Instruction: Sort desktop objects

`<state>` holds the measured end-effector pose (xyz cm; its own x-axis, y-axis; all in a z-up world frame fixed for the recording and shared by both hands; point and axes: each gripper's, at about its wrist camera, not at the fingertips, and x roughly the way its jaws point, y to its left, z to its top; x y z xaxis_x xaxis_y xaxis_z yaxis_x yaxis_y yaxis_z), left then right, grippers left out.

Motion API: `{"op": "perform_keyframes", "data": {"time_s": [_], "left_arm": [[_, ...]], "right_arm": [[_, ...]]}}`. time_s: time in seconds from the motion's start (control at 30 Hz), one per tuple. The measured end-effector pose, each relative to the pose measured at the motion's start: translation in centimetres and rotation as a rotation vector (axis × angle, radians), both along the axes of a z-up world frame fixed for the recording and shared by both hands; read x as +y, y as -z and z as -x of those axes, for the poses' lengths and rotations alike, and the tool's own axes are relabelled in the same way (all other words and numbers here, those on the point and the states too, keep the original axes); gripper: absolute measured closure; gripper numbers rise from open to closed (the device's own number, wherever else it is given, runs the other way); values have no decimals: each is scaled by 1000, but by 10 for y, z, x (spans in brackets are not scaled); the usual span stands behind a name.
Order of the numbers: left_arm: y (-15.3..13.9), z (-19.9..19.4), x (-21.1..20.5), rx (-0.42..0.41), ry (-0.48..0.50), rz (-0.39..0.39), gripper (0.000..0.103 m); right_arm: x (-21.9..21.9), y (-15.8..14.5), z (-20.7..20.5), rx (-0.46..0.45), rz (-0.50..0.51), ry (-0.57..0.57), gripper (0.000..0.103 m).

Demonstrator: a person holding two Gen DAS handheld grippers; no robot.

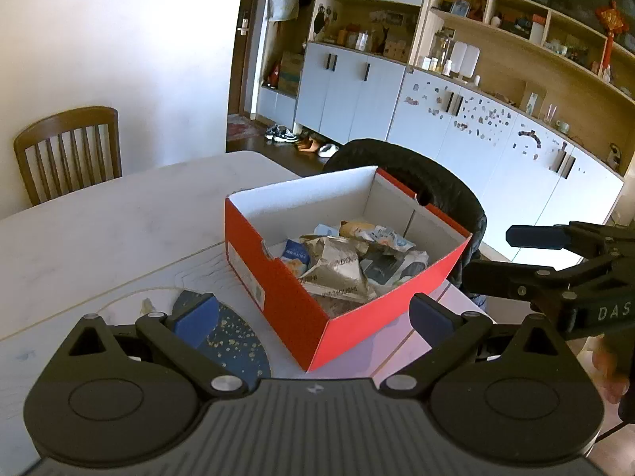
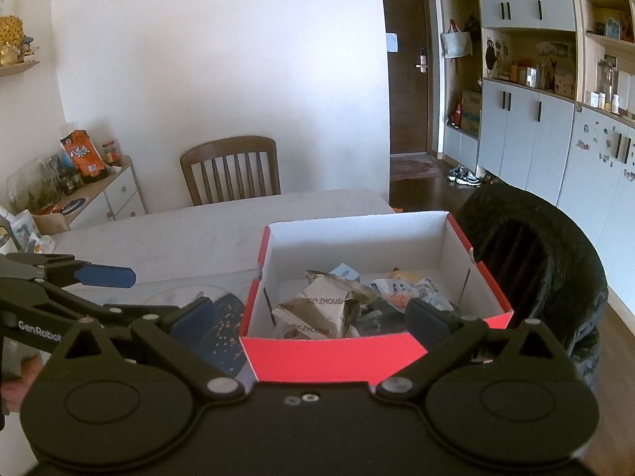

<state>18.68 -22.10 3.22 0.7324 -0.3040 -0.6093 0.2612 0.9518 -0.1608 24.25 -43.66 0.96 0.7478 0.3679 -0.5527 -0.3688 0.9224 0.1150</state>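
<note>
1. Red cardboard shoe box with white inside [image 1: 293, 301], lid off, standing on the pale marble-look bench [image 1: 99, 222] at the centre of both views.
2. Inside the box: crumpled silver foil snack packet [image 1: 337, 265], blue-and-white wrappers [image 1: 295, 256] at its 9 o'clock, more white wrappers [image 1: 387, 236] toward 1 o'clock.
3. Dark blue round mat with gold flecks [image 1: 234, 345] lying flat on the bench, at 8 o'clock of the box, just beside its corner.
4. Left gripper [image 1: 313, 313] hovering over the near corner of the box, jaws spread wide, grasping nothing.
5. Right gripper [image 2: 313, 315] above the near red wall, jaws likewise released and empty.
6. Brown wooden slat-back chair [image 2: 230, 170] at 12 o'clock beyond the bench; black padded chair back [image 2: 555, 246] at 3 o'clock of the box.
</note>
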Motion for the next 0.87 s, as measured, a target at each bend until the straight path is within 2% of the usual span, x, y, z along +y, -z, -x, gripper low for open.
{"op": "perform_keyframes", "data": {"time_s": [0.4,0.87], "left_arm": [[8,-1,0,32,19,-19,0],[7,-1,-5,19,41,-46,0]], "right_arm": [[2,7,1,15,11,22,1],[-1,10,-4,38,-2,38,1]]}}
